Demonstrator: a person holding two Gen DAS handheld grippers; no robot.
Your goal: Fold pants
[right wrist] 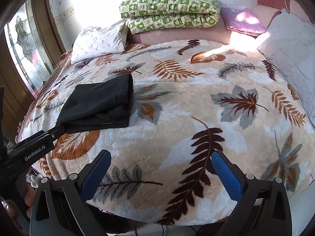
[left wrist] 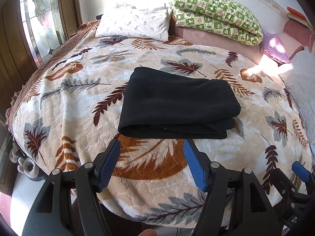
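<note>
The black pants [left wrist: 177, 104] lie folded into a thick rectangle on the leaf-print blanket [left wrist: 78, 118]. In the right wrist view they lie at the left [right wrist: 98, 106]. My left gripper [left wrist: 151, 147] is open and empty, just short of the pants' near edge. Its body shows at the left of the right wrist view [right wrist: 33, 147]. My right gripper [right wrist: 161, 159] is open and empty above bare blanket [right wrist: 196, 102], well to the right of the pants. One of its fingers [left wrist: 300, 170] shows at the right edge of the left wrist view.
A white pillow [left wrist: 133, 22] and a folded green quilt [left wrist: 216, 13] lie at the head of the bed. A grey quilted pillow [right wrist: 291, 49] lies at the right. A stained-glass window [left wrist: 39, 15] is at the left. The bed's near edge curves below the grippers.
</note>
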